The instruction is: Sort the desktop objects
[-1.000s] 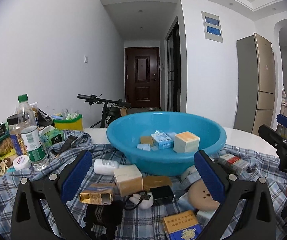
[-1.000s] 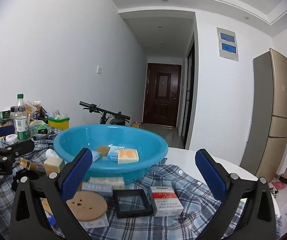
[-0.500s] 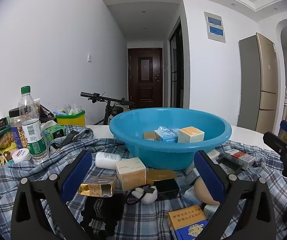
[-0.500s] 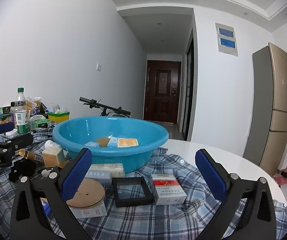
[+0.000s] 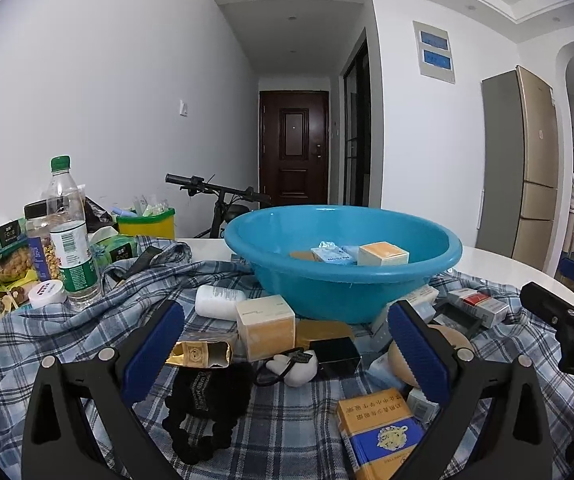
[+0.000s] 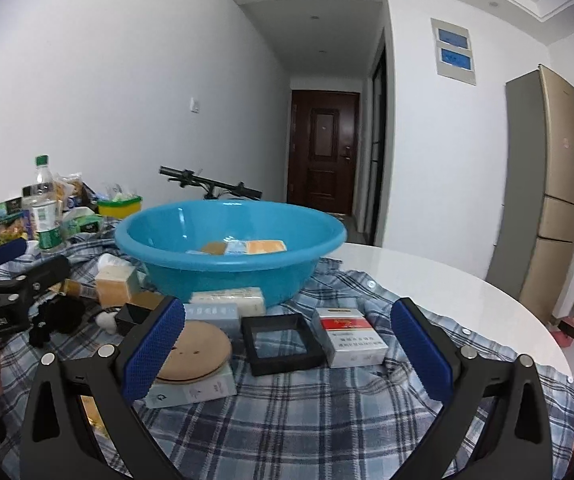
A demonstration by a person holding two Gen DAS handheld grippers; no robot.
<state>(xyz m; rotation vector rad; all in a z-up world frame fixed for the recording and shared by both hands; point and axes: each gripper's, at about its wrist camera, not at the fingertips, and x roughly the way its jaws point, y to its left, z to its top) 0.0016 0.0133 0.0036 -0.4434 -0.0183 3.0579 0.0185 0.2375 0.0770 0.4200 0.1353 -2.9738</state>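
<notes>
A blue basin (image 5: 343,276) (image 6: 227,256) holds several small boxes on a plaid cloth (image 5: 79,332). My left gripper (image 5: 283,356) is open and empty, low over a beige box (image 5: 265,326), a gold box (image 5: 201,354), a black box (image 5: 335,356), a white earbud case (image 5: 293,368) and a black scrunchie (image 5: 203,404). A yellow-blue cigarette pack (image 5: 379,436) lies at its lower right. My right gripper (image 6: 287,352) is open and empty, low over a black frame (image 6: 283,344), a red-white cigarette pack (image 6: 349,340) and a round wooden disc (image 6: 199,350).
A water bottle (image 5: 71,236), snack bags (image 5: 7,256), a white jar (image 5: 47,294) and a yellow-green tub (image 5: 147,222) crowd the left. A white bottle (image 5: 219,300) lies by the basin. Bare white tabletop (image 6: 447,292) extends right. A bicycle stands behind.
Both grippers have dropped lower and pulled back slightly, so the basin looks higher and its contents less visible. Both stay open and empty. No object on the cloth has moved.
</notes>
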